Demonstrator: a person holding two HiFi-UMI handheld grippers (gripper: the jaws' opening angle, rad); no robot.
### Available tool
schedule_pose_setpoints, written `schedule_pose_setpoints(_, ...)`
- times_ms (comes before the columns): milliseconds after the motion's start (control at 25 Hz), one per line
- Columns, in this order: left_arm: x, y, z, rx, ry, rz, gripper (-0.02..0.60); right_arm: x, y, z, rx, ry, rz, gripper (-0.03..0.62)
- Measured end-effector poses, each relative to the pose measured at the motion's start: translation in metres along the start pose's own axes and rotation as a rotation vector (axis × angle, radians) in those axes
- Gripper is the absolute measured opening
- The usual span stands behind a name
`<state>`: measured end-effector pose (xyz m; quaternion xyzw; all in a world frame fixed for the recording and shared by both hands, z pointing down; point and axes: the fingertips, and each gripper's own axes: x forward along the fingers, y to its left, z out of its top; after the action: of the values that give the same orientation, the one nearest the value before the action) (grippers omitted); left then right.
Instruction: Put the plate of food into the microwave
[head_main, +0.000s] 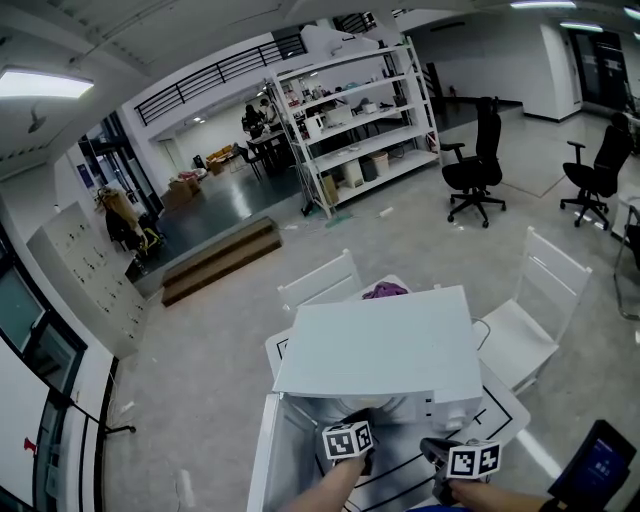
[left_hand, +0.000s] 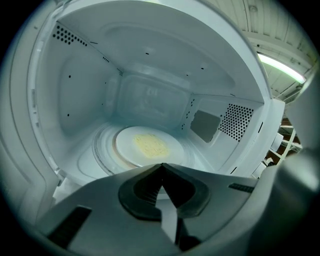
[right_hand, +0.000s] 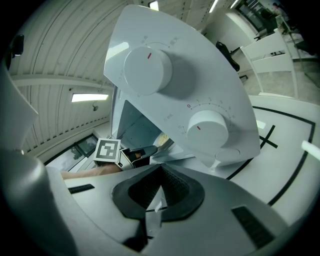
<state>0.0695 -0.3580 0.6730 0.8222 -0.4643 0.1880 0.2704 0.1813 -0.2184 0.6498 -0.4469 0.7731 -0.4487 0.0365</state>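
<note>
A white plate (left_hand: 145, 146) with pale yellow food lies flat on the turntable inside the white microwave (head_main: 375, 345). The microwave's door (head_main: 265, 450) hangs open to the left. My left gripper (left_hand: 161, 166) is at the mouth of the cavity, just in front of the plate, shut and holding nothing. Its marker cube (head_main: 348, 440) shows below the microwave's top in the head view. My right gripper (right_hand: 161, 167) is shut and empty in front of the control panel, below the two round knobs (right_hand: 207, 127). Its cube (head_main: 472, 460) sits at the lower right.
The microwave stands on a white table with black lines (right_hand: 285, 150). White chairs stand behind (head_main: 320, 285) and to the right (head_main: 530, 320). A purple thing (head_main: 385, 291) lies behind the microwave. A dark device (head_main: 595, 465) is at the lower right.
</note>
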Motion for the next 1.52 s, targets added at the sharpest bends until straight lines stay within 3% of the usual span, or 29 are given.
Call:
schedule_pose_setpoints(720, 0.001, 0.002, 0.002, -0.023, -0.009, 0.021, 0.006, -0.006, -0.001, 0.006, -0.011, -0.008, 0.009, 0.002)
schedule_pose_setpoints(1520, -0.088, -0.017, -0.028, -0.087, -0.140, 0.050, 0.006, -0.009, 0.028, -0.002, -0.121, 0.036, 0.130, 0.002)
